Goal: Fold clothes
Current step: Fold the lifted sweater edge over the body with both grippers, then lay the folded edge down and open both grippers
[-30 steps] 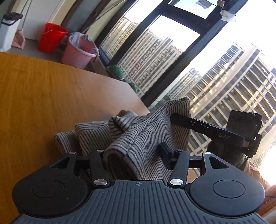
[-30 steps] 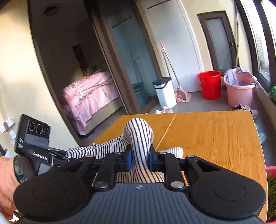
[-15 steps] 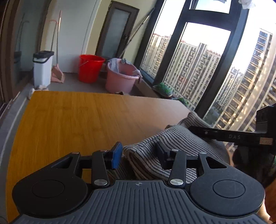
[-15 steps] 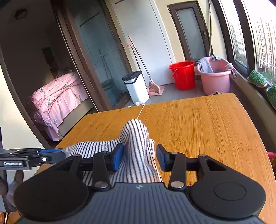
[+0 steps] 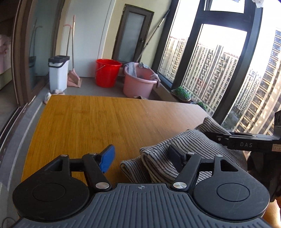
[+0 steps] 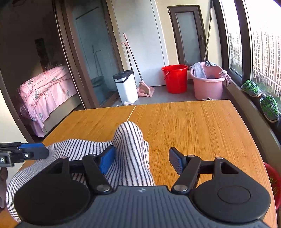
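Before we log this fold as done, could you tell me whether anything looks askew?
Yes: the striped garment lies bunched on the wooden table, one hump standing up instead of flat. Both the left gripper and right gripper are open.

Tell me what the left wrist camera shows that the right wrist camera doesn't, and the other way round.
Only the left wrist view shows the high window panes and the right gripper's body marked DAS. Only the right wrist view shows the pink bed and the left gripper's blue-padded tip. Both show the striped garment lying on the wooden table, the red bucket, the pink basin, the white bin and the tower blocks outside. Both grippers' jaws stand open.
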Demonstrator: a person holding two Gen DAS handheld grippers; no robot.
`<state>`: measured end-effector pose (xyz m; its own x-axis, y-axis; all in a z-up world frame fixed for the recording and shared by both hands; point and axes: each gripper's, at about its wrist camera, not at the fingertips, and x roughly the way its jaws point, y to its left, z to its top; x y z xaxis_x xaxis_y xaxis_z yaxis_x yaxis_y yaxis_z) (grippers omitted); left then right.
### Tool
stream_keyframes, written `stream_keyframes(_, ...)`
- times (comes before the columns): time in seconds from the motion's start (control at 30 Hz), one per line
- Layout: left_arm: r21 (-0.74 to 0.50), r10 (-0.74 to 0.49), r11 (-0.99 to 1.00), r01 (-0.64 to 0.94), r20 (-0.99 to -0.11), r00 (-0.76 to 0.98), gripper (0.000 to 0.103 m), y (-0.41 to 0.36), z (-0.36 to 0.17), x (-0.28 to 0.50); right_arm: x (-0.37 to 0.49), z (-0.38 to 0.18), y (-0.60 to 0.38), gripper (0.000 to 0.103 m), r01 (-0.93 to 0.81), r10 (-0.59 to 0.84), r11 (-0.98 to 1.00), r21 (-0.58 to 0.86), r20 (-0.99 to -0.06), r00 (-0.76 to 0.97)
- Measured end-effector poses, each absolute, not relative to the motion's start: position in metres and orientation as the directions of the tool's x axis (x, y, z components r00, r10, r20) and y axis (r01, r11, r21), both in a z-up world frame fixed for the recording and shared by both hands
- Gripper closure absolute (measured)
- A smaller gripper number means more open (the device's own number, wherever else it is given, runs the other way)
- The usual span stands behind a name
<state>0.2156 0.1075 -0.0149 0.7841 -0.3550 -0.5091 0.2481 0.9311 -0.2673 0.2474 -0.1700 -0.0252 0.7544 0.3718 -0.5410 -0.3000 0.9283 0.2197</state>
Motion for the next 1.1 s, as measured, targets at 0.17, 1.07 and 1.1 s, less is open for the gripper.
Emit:
stream_keyframes(0.17, -0.348, -0.459, 0.875, 0.336, -0.376, 0.805, 0.025, 0.115, 0.021, 0.183, 0.246, -0.024, -0.163, 0.034, -0.299, 0.354, 0.935, 0.189, -0.546, 0.76)
stream_keyframes(1.07, -0.546, -0.42, 0.829, 0.118, -0.471, 0.776, 0.017, 0.129, -0.042, 0.192, 0.224, 0.0, -0.118, 0.063, -0.464, 0.415, 0.884, 0.06, -0.556, 0.72)
stream_keyframes(1.1, -0.547, -0.417, 0.828, 0.125, -0.451, 0.789, 0.017, 0.131, -0.035, 0.189, 0.225, 0.001, -0.118, 0.063, -0.466, 0.415, 0.883, 0.057, -0.561, 0.717)
